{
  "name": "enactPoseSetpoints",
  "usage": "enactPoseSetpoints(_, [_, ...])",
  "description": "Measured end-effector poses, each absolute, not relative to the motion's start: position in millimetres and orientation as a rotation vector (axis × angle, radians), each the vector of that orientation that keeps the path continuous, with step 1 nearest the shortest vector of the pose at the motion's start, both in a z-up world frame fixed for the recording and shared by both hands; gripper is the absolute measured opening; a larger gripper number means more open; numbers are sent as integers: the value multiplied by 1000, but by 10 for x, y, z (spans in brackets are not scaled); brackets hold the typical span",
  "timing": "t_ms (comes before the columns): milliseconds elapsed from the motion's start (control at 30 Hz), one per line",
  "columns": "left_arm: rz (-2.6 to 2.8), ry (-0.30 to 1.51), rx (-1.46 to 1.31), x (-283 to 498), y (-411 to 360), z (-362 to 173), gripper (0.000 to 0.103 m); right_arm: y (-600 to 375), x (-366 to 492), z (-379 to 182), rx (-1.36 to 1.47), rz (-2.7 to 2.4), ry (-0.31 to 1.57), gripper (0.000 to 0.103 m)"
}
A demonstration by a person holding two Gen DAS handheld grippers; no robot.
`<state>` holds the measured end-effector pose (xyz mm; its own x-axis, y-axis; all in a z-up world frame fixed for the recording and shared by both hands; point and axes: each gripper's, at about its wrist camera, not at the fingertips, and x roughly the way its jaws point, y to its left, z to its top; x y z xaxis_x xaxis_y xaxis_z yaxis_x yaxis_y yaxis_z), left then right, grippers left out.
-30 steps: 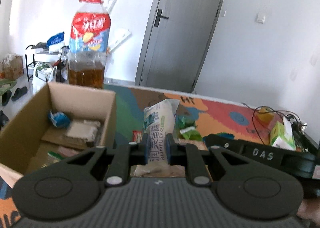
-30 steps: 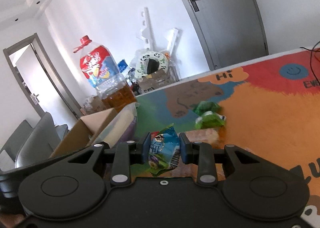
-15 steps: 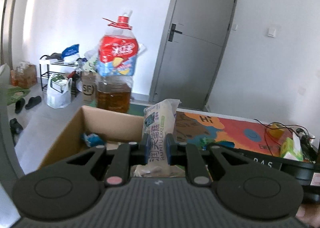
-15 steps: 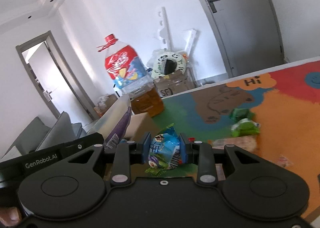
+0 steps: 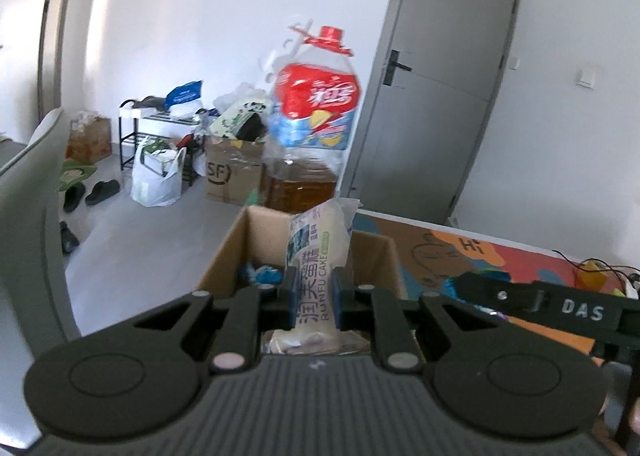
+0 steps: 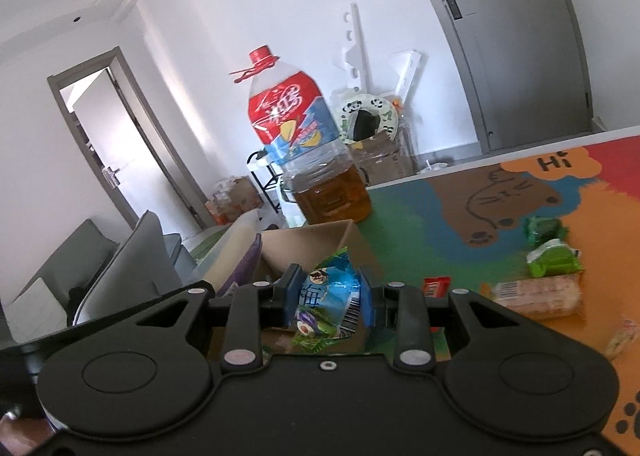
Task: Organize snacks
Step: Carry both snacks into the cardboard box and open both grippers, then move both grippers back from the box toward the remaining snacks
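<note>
My left gripper [image 5: 314,298] is shut on a white Runfu Cake packet [image 5: 318,256] and holds it upright over the open cardboard box [image 5: 224,256]. A blue snack [image 5: 260,274] lies inside the box. My right gripper [image 6: 328,298] is shut on a blue and green snack packet [image 6: 328,306], held over the near right part of the same box [image 6: 312,238]. Two green packets [image 6: 550,252], a pale long packet [image 6: 536,294] and a small red packet [image 6: 436,284] lie on the colourful mat [image 6: 440,216].
A large oil bottle [image 5: 310,148] with a red label stands just behind the box; it also shows in the right wrist view [image 6: 308,160]. The right gripper's body [image 5: 560,310] lies to the right of the box. Cables [image 5: 596,268] lie at the far right.
Both grippers have moved left with their packets, from over the mat to over the box. Both stay shut.
</note>
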<state>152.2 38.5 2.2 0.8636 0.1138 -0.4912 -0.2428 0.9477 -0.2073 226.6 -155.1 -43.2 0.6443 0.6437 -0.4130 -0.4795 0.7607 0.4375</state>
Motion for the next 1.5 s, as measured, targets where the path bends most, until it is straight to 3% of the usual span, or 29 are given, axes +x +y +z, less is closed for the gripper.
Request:
enactPoseSetpoints(600, [234, 488, -319, 1246, 751, -72, 20, -1033, 2261, -435, 236, 675, 598, 31])
enactPoseSetpoints(700, [242, 482, -325, 1185, 798, -48, 27, -986, 2260, -425, 229, 678, 595, 33])
enactPoseSetpoints(733, [242, 480, -325, 1161, 809, -45, 32, -982, 2247, -416, 230, 671, 586, 36])
enactPoseSetpoints(800, [236, 484, -326, 1134, 815, -42, 45, -988, 2204, -393, 227, 639, 564, 57])
enactPoseSetpoints(867, [230, 486, -328, 1112, 808, -47, 62, -1025, 2141, -374, 233, 616, 534, 87])
enactPoseSetpoints(933, [233, 488, -324, 1096, 789, -48, 68, -1069, 2069, -358, 226, 578, 513, 96])
enactPoseSetpoints(1233, [192, 497, -362, 1034, 704, 8, 85, -1302, 1858, -413, 255, 577, 507, 103])
enactPoseSetpoints(1500, [164, 481, -310, 931, 452, 60, 87, -1593, 1821, -446, 260, 549, 510, 103])
